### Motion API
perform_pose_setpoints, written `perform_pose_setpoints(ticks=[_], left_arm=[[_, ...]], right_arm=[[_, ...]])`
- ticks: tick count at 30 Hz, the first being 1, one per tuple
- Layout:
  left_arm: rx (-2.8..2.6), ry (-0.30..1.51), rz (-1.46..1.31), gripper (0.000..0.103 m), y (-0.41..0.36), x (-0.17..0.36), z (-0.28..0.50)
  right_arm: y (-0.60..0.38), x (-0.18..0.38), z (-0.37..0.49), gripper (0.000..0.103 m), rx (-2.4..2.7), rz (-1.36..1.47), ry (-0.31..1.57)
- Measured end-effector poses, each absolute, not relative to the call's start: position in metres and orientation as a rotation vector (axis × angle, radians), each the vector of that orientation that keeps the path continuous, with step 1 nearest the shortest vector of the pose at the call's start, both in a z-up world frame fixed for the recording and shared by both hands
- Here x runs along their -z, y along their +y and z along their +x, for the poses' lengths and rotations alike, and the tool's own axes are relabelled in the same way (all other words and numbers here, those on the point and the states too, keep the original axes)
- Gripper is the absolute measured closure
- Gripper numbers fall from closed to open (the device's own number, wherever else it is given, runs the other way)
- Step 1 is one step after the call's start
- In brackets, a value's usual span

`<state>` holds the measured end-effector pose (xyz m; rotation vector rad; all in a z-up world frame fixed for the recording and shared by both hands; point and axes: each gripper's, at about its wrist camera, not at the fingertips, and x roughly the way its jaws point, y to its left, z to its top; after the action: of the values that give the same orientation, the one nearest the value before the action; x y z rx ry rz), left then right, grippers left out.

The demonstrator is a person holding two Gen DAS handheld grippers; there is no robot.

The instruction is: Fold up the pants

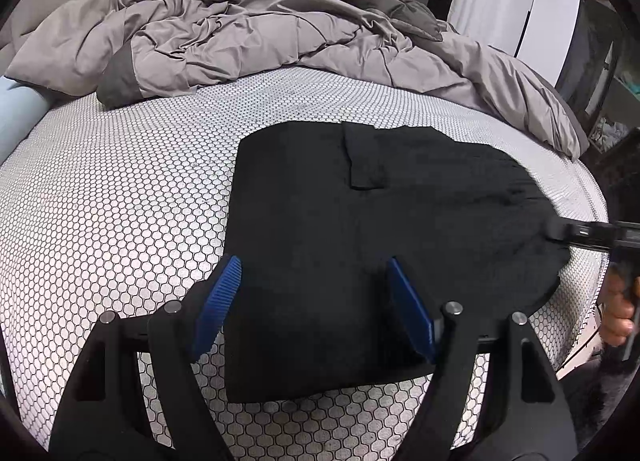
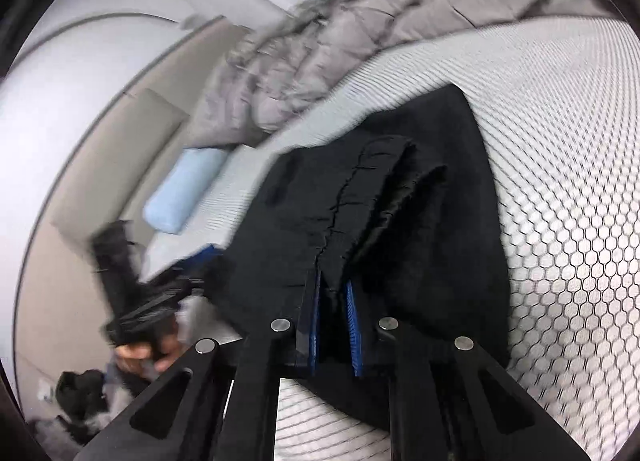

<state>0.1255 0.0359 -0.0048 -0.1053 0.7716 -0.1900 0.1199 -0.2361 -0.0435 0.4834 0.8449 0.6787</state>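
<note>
The black pants (image 1: 360, 229) lie flat on the bed's honeycomb-patterned mattress (image 1: 120, 201), their long axis running from near to far in the left wrist view. The left hand-held gripper (image 1: 316, 301) hovers over their near end, jaws wide. The right hand-held gripper (image 2: 334, 301) pinches a raised fold of the pants at their right edge. A gray comforter (image 1: 240, 33) is bunched at the far side

No lettering, label, brand mark, number or sign can be read in either wrist view. The dark fabric carries no legible tag, the patterned bed surface bears only its honeycomb print, and the right wrist view is too blurred by motion for any writing to be made out.
</note>
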Motion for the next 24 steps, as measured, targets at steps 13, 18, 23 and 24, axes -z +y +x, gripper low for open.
perform_pose_setpoints(ticks=[13,18,23,24], left_arm=[[0.275,0.741,-0.030,0.030,0.007,0.004,0.123],[0.403,0.751,0.049,0.030,-0.023,0.015,0.121],[0.443,0.791,0.175,0.030,-0.041,0.032,0.115],[0.453,0.790,0.199,0.029,-0.041,0.034,0.110]], right_arm=[[-0.222,0.024,0.098,0.071,-0.521,0.215,0.772],[-0.168,0.027,0.102,0.071,-0.573,0.090,0.735],[-0.127,0.070,0.125,0.072,-0.540,-0.114,0.846],[-0.128,0.070,0.124,0.072,-0.533,-0.134,0.843]])
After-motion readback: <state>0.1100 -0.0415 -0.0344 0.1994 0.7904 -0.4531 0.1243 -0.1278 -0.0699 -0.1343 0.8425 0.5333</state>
